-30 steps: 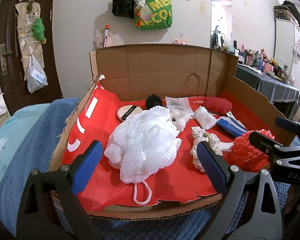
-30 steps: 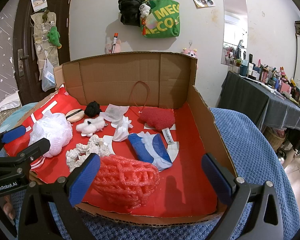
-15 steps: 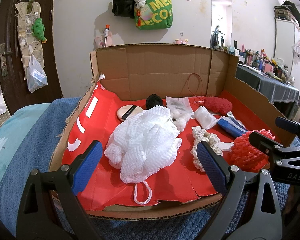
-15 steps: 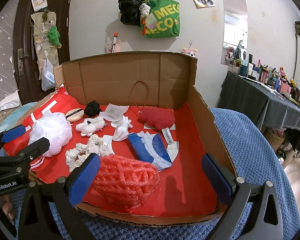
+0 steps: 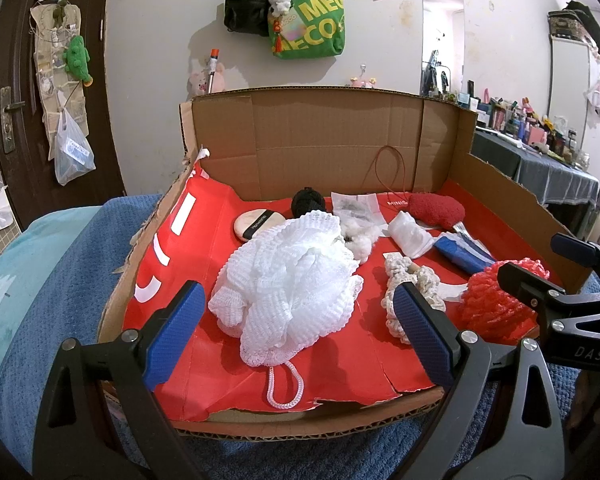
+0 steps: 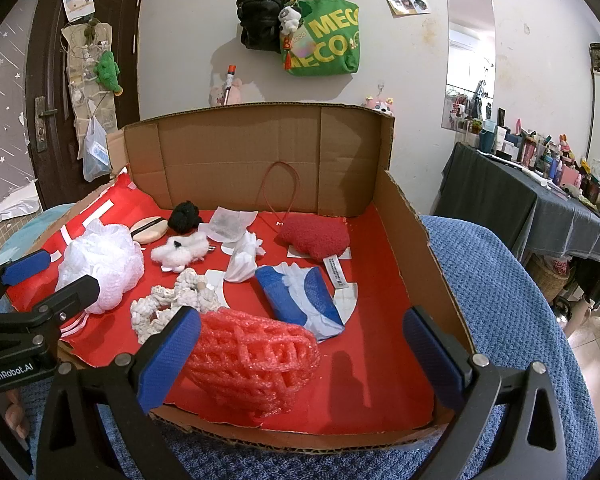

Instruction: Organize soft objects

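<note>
Left gripper (image 5: 300, 340) and right gripper (image 6: 304, 354) both spread wide, empty. Right gripper partly hides red foam net (image 6: 256, 364) at box (image 6: 404, 224) front edge.

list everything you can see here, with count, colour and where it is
box: 1, brown, red lining, on blue blanket
loofah: 1, white, front left
foam net: 1, red, front centre
crochet scrunchie: 1, cream, between them
pouch: 1, blue-white, centre
plush: 1, red, back
puff: 1, beige, back left
pompom: 1, black, back
tote: 1, green, wall
left hand-held gripper: open, facing loofah
right hand-held gripper: open, near net
</note>
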Motion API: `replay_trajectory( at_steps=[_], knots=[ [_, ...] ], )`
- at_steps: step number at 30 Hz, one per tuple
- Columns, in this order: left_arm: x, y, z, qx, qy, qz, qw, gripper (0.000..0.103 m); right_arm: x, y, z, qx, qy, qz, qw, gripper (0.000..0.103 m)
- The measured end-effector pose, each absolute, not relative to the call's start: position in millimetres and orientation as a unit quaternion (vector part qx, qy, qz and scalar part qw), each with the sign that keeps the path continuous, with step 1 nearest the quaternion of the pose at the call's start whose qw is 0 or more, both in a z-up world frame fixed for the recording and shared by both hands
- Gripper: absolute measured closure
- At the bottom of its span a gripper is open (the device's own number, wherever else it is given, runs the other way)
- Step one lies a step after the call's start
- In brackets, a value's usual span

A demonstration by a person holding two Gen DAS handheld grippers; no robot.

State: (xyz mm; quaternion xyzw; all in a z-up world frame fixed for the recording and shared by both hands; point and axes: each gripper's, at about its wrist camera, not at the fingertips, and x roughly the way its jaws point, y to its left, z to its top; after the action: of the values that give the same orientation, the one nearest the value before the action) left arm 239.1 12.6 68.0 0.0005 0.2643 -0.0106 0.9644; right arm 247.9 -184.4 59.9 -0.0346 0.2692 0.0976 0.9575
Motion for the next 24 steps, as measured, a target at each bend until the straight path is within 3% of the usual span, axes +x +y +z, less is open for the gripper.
replay_trajectory(
  at_steps=[24],
  knots=[
    [237.0, 11.7, 64.3, 0.000, 0.264, -0.011, 0.964, 0.007, 247.7, -184.2, 59.7, -0.037, 0.269, 0.097, 0.958, 0.000]
  ],
)
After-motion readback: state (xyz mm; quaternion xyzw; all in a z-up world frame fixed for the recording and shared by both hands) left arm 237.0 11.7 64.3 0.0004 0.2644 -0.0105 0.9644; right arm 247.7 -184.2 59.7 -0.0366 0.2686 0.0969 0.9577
